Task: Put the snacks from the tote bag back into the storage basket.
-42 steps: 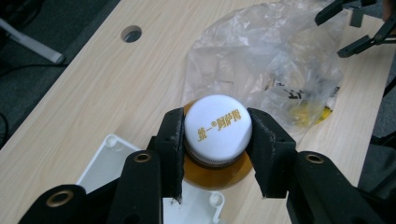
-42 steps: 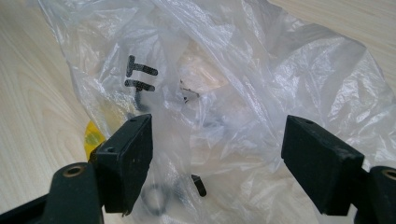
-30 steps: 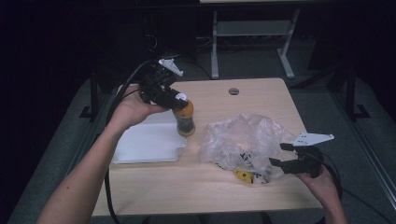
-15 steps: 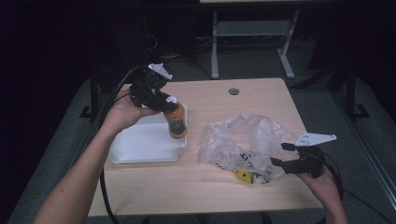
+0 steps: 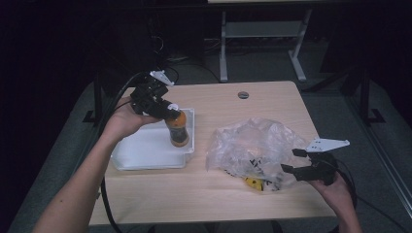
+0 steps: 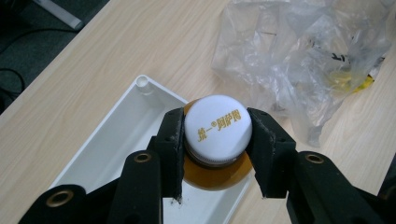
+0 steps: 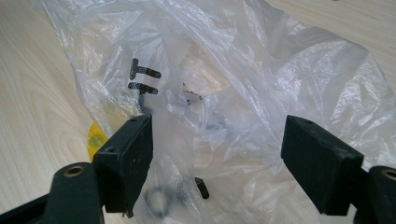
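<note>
Because the bottle [image 6: 217, 149] is held only by its white cap [image 6: 218, 129], with the amber body hanging free below, the step in hand, setting it into the white tray [image 5: 145, 154], is best done slowly and straight down, keeping the bottle upright until its base sits flat on the tray floor; I judge that a tilt or an early release could let it topple against the low wall. The left claw [image 6: 217, 140] is clamped on that cap, one black pad on each side, so the bottle sits squarely between the jaws and directly beneath them. In the high view the bottle [image 5: 178, 130] hangs at the tray's right end, close to its far right corner; whether its base already touches the tray I cannot tell. To the right, apart from the tray, lies the crumpled clear plastic bag [image 5: 252, 145] on the table [image 5: 214, 194], with something yellow [image 5: 254, 183] showing at its near edge. The right claw [image 7: 217, 158] stands open at the bag's near right edge, the film between its jaws but not pinched.
</note>
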Demonstrator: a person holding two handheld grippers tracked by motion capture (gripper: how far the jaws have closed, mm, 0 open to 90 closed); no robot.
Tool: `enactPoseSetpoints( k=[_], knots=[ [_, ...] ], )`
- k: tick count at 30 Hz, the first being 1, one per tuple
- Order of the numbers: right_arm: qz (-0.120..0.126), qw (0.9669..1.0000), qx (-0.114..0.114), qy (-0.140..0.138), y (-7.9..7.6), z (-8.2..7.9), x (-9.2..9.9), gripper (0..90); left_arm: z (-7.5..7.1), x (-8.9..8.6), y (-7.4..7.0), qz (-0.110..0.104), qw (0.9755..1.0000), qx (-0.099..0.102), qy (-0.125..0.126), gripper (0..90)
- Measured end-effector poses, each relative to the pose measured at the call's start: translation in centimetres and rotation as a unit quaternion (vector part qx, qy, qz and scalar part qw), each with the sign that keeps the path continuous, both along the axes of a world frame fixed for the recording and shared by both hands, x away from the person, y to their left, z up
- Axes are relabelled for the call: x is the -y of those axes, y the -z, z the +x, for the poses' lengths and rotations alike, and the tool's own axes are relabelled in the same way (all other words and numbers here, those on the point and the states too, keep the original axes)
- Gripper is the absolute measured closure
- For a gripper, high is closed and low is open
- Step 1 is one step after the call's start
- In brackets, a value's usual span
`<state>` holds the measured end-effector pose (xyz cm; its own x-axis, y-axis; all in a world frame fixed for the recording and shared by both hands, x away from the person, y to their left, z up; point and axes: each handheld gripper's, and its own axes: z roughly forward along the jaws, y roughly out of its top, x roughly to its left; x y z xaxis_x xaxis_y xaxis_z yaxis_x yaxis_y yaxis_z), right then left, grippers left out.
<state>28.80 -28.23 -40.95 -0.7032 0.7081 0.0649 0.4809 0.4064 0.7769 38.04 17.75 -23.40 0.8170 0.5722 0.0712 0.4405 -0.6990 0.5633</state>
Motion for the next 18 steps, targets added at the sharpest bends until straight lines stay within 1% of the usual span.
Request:
enactPoseSetpoints(
  k=[4,9,18],
  knots=[
    [0.001,1.0,0.0,0.001,0.0,0.0,0.0,24.7,0.1,-0.2,0.6,0.001,1.0,-0.003,0.001,59.1],
    [0.001,1.0,0.003,0.0,-0.1,0.0,0.0,24.7,0.0,-0.3,1.1,-0.002,1.0,-0.006,-0.001,59.1],
    [0.001,1.0,0.004,0.002,-0.2,-0.1,0.1,24.7,0.2,-0.4,2.3,0.004,0.9999,-0.011,-0.002,59.1]
  ],
)
